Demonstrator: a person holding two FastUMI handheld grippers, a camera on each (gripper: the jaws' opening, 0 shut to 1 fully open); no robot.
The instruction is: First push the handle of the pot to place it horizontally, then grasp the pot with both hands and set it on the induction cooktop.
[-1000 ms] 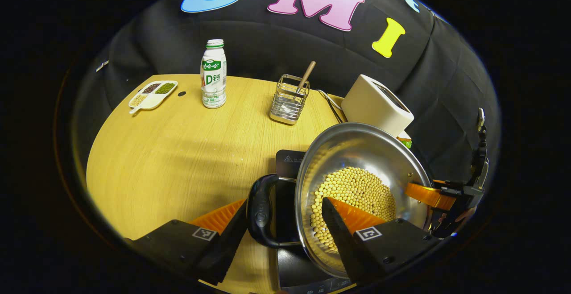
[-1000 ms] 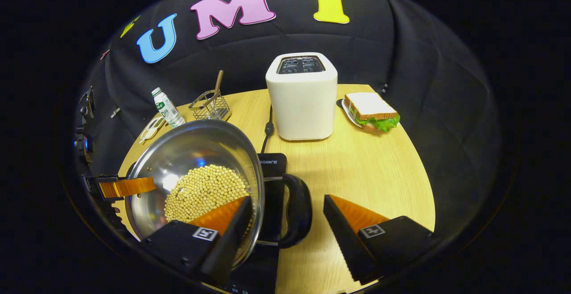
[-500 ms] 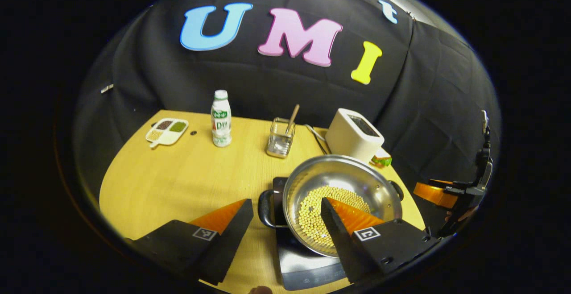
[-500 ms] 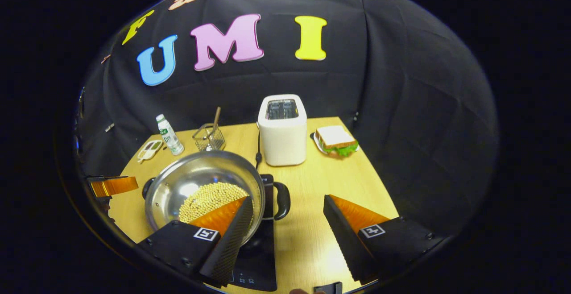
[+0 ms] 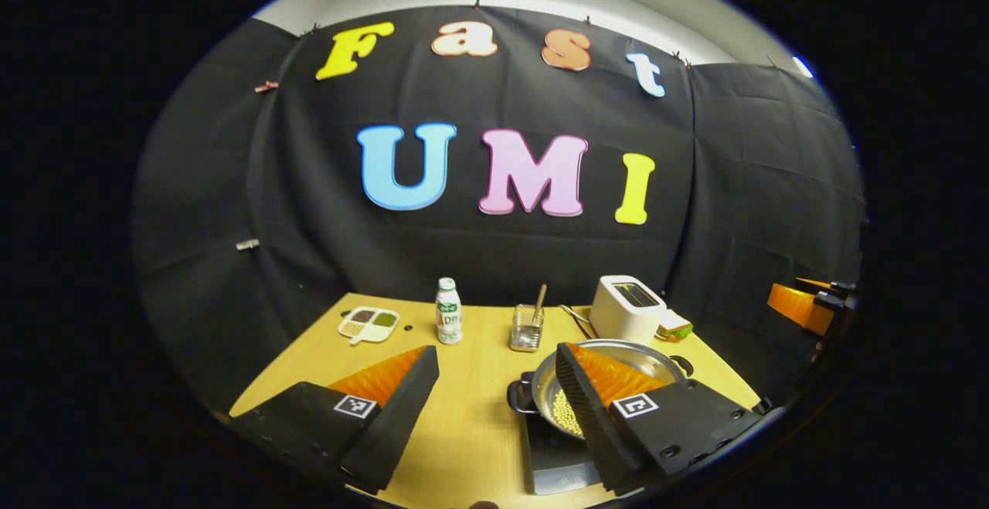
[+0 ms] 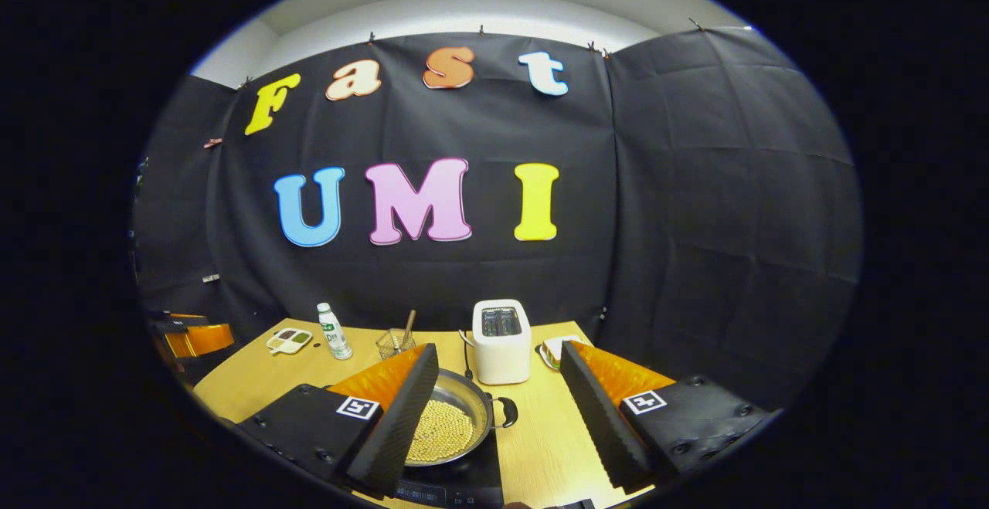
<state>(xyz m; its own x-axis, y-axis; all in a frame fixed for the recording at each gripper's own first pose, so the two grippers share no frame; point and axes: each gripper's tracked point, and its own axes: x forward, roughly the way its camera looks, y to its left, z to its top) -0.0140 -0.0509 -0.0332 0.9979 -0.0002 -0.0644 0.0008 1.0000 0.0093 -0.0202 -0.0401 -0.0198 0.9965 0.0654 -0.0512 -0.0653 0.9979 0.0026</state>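
The steel pot, part full of pale beans, sits on the black induction cooktop near the table's front edge. Its two black handles stick out sideways. My left gripper is open, held high and back from the pot, with nothing between its fingers. In the right gripper view, the pot on the cooktop lies low between the fingers of my open right gripper, well below them. Each gripper also appears far off in the other's view: the right gripper and the left gripper.
Along the back of the wooden table stand a divided snack dish, a white bottle, a wire utensil holder, a white toaster and a sandwich on a plate. The toaster's cord runs toward the cooktop.
Both grippers have drawn up and back from the pot. Its handles, which lay between the open fingers a second ago, are now far below. The pot stays on the cooktop.
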